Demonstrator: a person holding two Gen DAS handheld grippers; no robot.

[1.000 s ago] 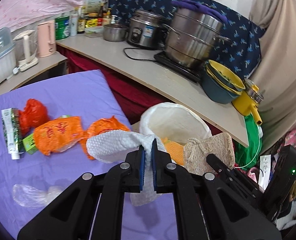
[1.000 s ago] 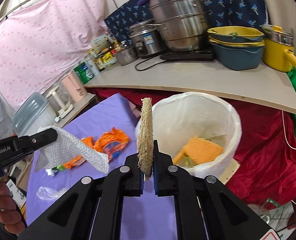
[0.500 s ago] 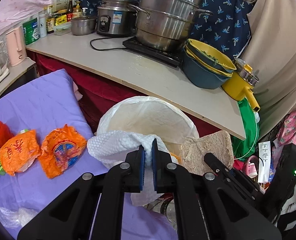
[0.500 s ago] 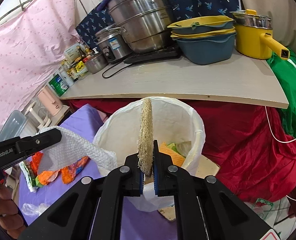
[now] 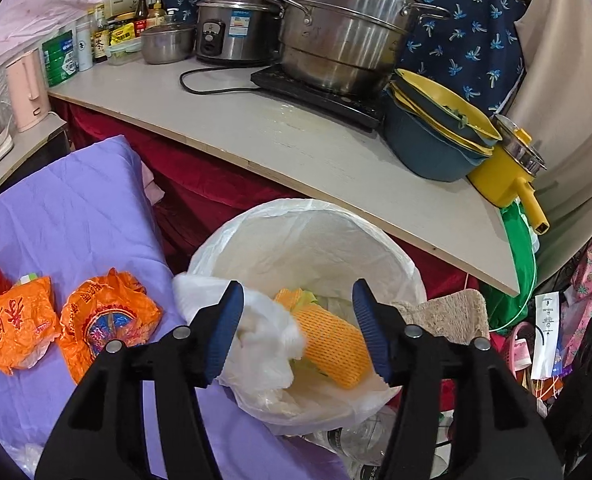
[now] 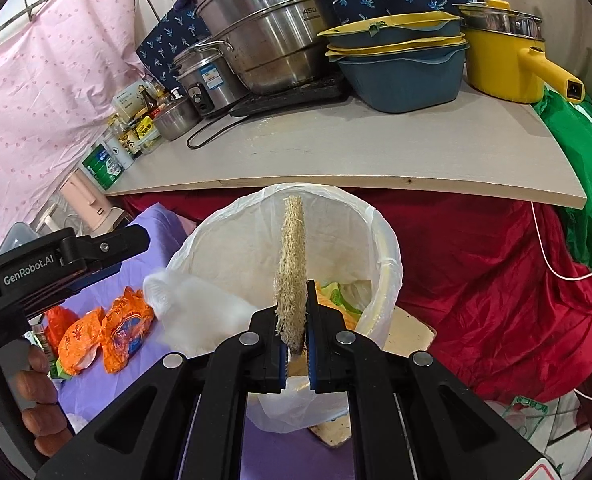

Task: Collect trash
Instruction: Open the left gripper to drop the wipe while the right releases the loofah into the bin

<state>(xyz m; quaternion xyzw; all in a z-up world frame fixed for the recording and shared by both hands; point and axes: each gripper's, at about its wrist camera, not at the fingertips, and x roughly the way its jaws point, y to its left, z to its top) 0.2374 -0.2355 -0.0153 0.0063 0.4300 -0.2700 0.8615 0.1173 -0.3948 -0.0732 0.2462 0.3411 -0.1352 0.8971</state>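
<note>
Left gripper [image 5: 296, 328] opening, soft light cloth [image 5: 263, 336] dropping into bin [image 5: 316, 216]; right gripper [image 6: 296, 336] pinches stiff loofah [image 6: 291, 264] by its lower edge.

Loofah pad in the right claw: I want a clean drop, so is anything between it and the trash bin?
Nothing visible. The tan loofah pad is pinched upright directly before the white-lined bin's open mouth.

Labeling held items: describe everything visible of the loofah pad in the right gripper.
The loofah pad is a flat, tan, coarse-fibred scrubber with frayed edges. The right gripper has its jaws shut on the pad's lower edge, holding it upright and edge-on to that camera, over the lined trash bin. The left wrist view shows its broad, roughly rectangular face.
</note>
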